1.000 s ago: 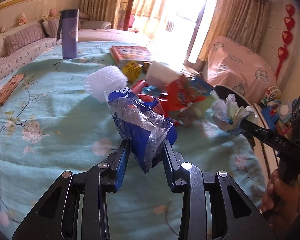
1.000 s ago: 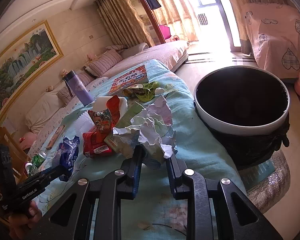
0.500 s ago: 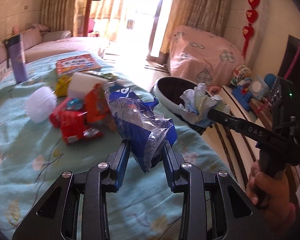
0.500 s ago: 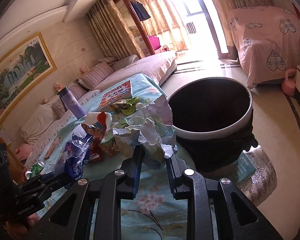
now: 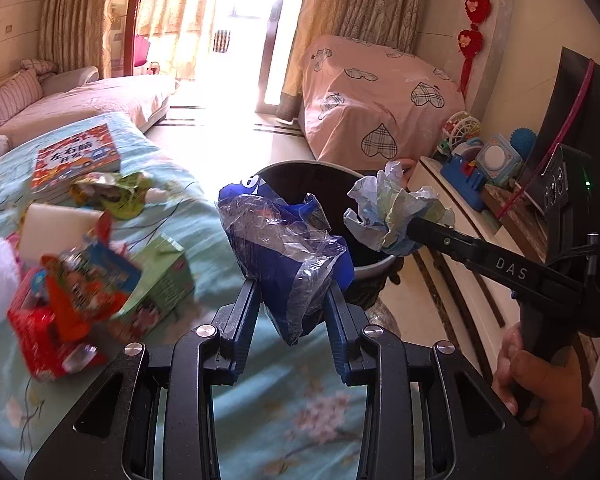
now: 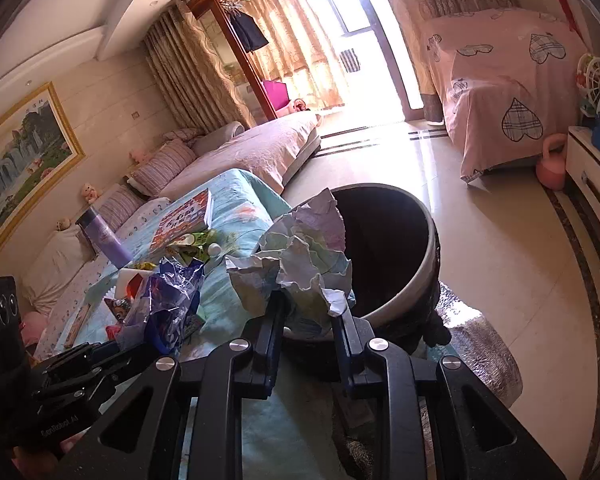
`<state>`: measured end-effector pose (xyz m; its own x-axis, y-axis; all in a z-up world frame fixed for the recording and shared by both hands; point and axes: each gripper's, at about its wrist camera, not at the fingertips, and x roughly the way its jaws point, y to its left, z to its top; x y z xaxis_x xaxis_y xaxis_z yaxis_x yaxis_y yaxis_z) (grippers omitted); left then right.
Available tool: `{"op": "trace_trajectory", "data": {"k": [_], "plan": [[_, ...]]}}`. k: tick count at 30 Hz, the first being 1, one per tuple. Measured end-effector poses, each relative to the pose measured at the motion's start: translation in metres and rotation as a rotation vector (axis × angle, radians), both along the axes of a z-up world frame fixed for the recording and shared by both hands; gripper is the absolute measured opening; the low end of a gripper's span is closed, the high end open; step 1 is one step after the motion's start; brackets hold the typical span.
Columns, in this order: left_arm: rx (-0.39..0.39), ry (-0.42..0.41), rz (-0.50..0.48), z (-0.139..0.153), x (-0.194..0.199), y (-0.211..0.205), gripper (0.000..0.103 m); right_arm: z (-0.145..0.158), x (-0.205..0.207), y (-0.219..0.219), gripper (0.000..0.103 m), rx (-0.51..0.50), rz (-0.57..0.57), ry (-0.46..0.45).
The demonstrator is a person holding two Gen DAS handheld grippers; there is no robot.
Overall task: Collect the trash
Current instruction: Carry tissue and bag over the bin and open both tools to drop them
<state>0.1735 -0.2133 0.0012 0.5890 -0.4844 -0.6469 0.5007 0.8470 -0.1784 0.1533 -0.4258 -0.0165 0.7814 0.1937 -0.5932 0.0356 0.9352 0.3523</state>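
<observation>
My left gripper [image 5: 293, 300] is shut on a crumpled blue and clear plastic wrapper [image 5: 284, 248] and holds it above the table's right edge, just short of the black trash bin [image 5: 324, 184]. My right gripper [image 6: 306, 312] is shut on a crumpled paper ball [image 6: 300, 264] and holds it by the near rim of the bin [image 6: 424, 264]. In the left wrist view the paper ball [image 5: 392, 212] hangs over the bin's right rim. The wrapper also shows in the right wrist view [image 6: 164, 300], left of the paper.
More trash lies on the teal flowered tablecloth [image 5: 204, 216]: red snack packets [image 5: 60, 304], a green carton [image 5: 160, 276], a yellow-green wrapper [image 5: 112, 192], a white block [image 5: 56, 228]. A picture book [image 5: 76, 158] and purple bottle [image 6: 104, 240] stand farther back. A low cabinet with toys [image 5: 472, 172] is right of the bin.
Both grippers have swung right with their loads, away from the trash pile and toward the bin. The bin now sits right behind the wrapper and the paper ball.
</observation>
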Motion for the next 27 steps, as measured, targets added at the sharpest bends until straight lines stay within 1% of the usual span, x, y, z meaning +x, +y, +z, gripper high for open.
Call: {"op": "trace_trajectory", "data": {"k": [4,7,14,17,18,19,20,21,22,23,24,25,26,27], "plan": [[0.004,-0.007,-0.027,0.002,0.017,-0.020,0.032,0.000,0.014,-0.014,0.024,-0.015,-0.004,0.010],[0.008,0.004,-0.035,-0.001,0.030,-0.034,0.032,-0.003,0.023,-0.019,0.024,-0.018,-0.006,0.023],[0.016,0.032,-0.055,-0.011,0.050,-0.051,0.033,-0.007,0.045,-0.031,0.025,-0.020,-0.004,0.042],[0.019,0.048,-0.043,-0.015,0.059,-0.056,0.035,-0.011,0.053,-0.035,0.026,-0.021,-0.006,0.056],[0.017,0.053,-0.036,-0.016,0.061,-0.057,0.036,-0.012,0.056,-0.035,0.027,-0.020,-0.006,0.060],[0.018,0.057,-0.033,-0.017,0.063,-0.058,0.043,-0.013,0.058,-0.035,0.028,-0.023,-0.009,0.065],[0.026,0.062,-0.030,-0.018,0.065,-0.059,0.055,-0.015,0.060,-0.036,0.029,-0.028,-0.010,0.070],[0.035,0.066,-0.025,-0.020,0.066,-0.060,0.062,-0.016,0.063,-0.038,0.032,-0.026,-0.008,0.073],[0.037,0.066,-0.022,-0.020,0.065,-0.060,0.069,-0.017,0.065,-0.039,0.037,-0.017,-0.004,0.079],[0.033,0.061,-0.022,-0.020,0.063,-0.059,0.070,-0.018,0.067,-0.040,0.044,-0.009,-0.003,0.080],[0.036,0.057,-0.024,-0.020,0.061,-0.059,0.070,-0.018,0.067,-0.041,0.049,-0.003,-0.002,0.077],[0.041,0.055,-0.022,-0.019,0.060,-0.058,0.071,-0.018,0.067,-0.042,0.057,0.004,-0.002,0.075],[0.041,0.052,-0.020,-0.019,0.057,-0.056,0.071,-0.018,0.066,-0.042,0.060,0.008,-0.004,0.071],[0.037,0.052,-0.019,-0.018,0.056,-0.054,0.071,-0.017,0.066,-0.042,0.060,0.010,-0.008,0.068]]}}
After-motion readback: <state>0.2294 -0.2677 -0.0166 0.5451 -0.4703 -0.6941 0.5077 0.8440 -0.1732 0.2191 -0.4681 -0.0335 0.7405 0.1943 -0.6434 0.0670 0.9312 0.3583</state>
